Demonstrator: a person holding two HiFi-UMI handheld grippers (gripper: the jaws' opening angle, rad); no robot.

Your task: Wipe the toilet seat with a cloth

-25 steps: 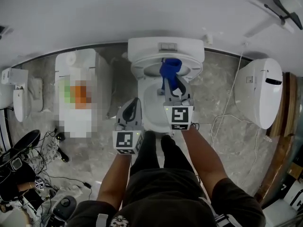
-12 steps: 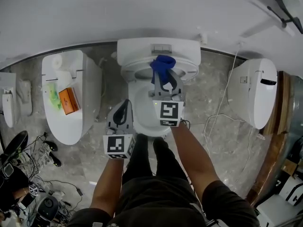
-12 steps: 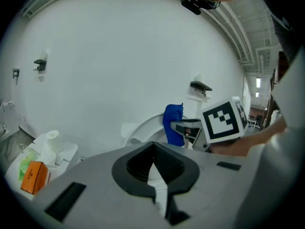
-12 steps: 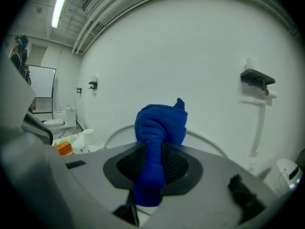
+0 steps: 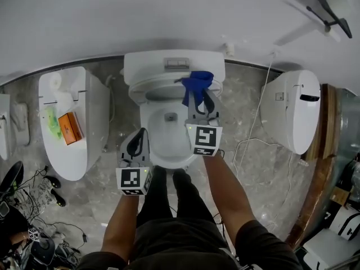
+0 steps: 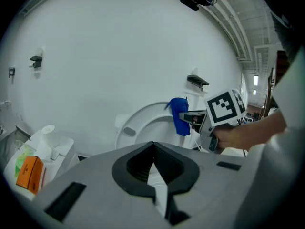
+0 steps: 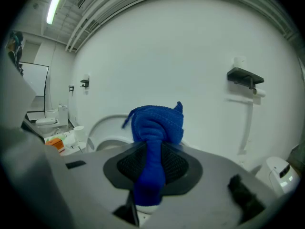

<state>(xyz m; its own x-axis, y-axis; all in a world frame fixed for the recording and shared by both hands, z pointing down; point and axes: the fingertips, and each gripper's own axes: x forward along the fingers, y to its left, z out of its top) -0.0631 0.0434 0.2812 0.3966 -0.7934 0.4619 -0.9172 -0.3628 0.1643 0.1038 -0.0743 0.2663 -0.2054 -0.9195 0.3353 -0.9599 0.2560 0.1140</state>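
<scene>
Cloth (image 5: 197,82) at toilet seat (image 5: 138,91) right edge | right gripper (image 5: 197,96) clamps it

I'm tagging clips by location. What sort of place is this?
Likely a test room or showroom rather than a home bathroom: an open toilet stands between a left toilet and a right toilet with no partitions, and cables lie tangled on the floor.

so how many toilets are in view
3: the middle toilet, open; the left toilet and the right toilet, lids shut, either side. A cut-off white fixture at the far left may be a fourth.
</scene>
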